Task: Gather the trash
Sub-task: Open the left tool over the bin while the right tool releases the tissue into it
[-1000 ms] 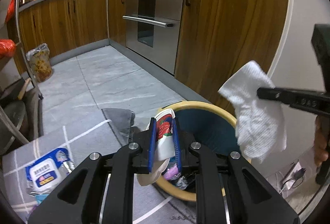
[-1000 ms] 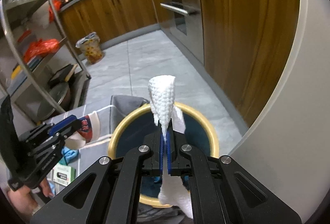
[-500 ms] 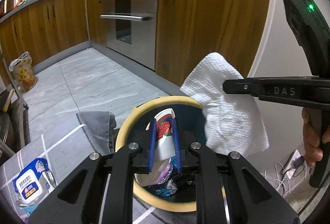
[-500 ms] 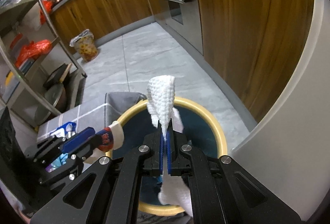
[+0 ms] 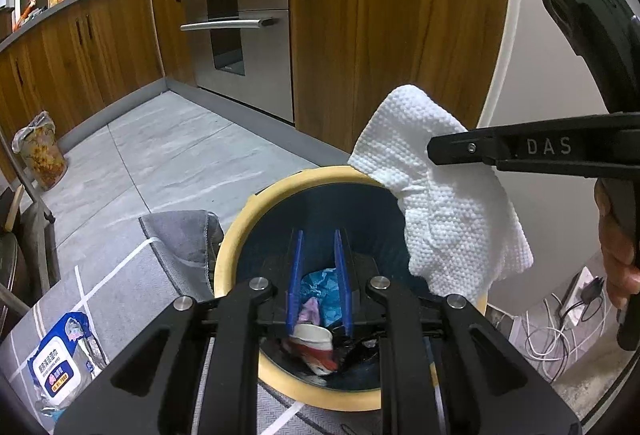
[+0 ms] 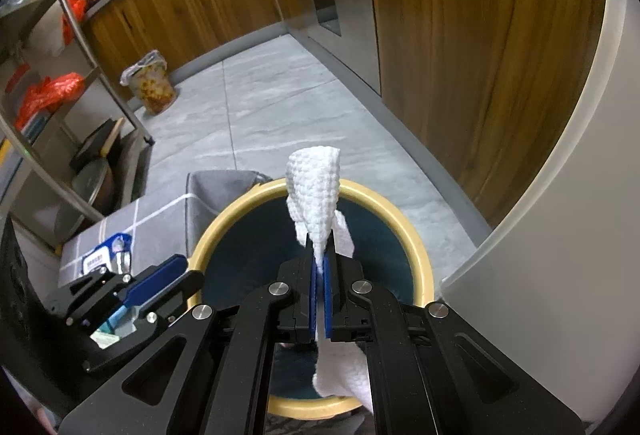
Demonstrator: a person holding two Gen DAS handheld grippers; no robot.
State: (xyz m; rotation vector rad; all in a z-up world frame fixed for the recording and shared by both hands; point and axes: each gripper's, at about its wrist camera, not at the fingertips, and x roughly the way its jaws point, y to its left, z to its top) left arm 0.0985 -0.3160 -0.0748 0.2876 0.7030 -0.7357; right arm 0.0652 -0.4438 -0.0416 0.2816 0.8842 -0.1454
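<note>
A round bin with a yellow rim [image 5: 236, 235] and a dark blue inside stands on the floor below both grippers. My left gripper [image 5: 318, 233] hangs over its mouth, its blue fingers apart with nothing between them. A red and white paper cup [image 5: 316, 345] lies among blue and pink scraps at the bottom. My right gripper [image 6: 319, 239] is shut on a white paper towel [image 6: 316, 191], which droops over the bin rim [image 6: 420, 247]. In the left wrist view the paper towel [image 5: 448, 219] hangs from the right gripper [image 5: 434, 151] above the far right rim.
A wet wipes pack [image 5: 56, 359] lies on the grey checked mat [image 5: 180, 235] left of the bin. Wooden cabinets and a steel oven [image 5: 244, 35] line the far side. A flowered bin [image 5: 40, 151], a metal rack [image 6: 80, 75] and floor cables [image 5: 560, 331] stand around.
The cup has left the left gripper's fingers and now lies inside the bin. The left gripper has moved over the bin's mouth. The towel hangs lower, near the rim.
</note>
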